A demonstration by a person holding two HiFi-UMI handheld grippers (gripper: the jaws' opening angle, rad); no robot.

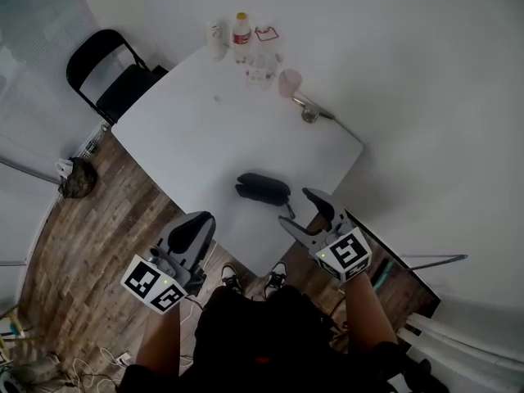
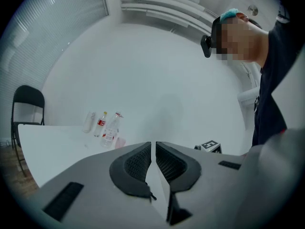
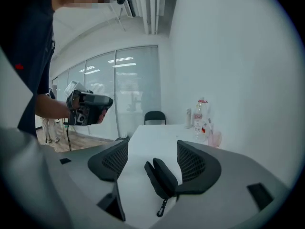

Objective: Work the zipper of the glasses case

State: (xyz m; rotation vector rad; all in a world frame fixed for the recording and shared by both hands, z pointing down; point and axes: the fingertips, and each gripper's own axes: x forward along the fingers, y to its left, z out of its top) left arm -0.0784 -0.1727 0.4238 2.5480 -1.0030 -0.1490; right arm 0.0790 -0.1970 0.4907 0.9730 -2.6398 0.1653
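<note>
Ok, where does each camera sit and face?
Head view: on the head, steeply down at white table, glasses case; left gripper, right gripper, forearms show.
Left gripper view: on that gripper, level over the table toward the bottles; shut jaws, person's torso.
Right gripper view: on that gripper, along open jaws at the case; person's left arm.
Shared: bottles in all three.

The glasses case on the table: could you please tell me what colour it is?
The case is black; it shows best in the right gripper view.
</note>
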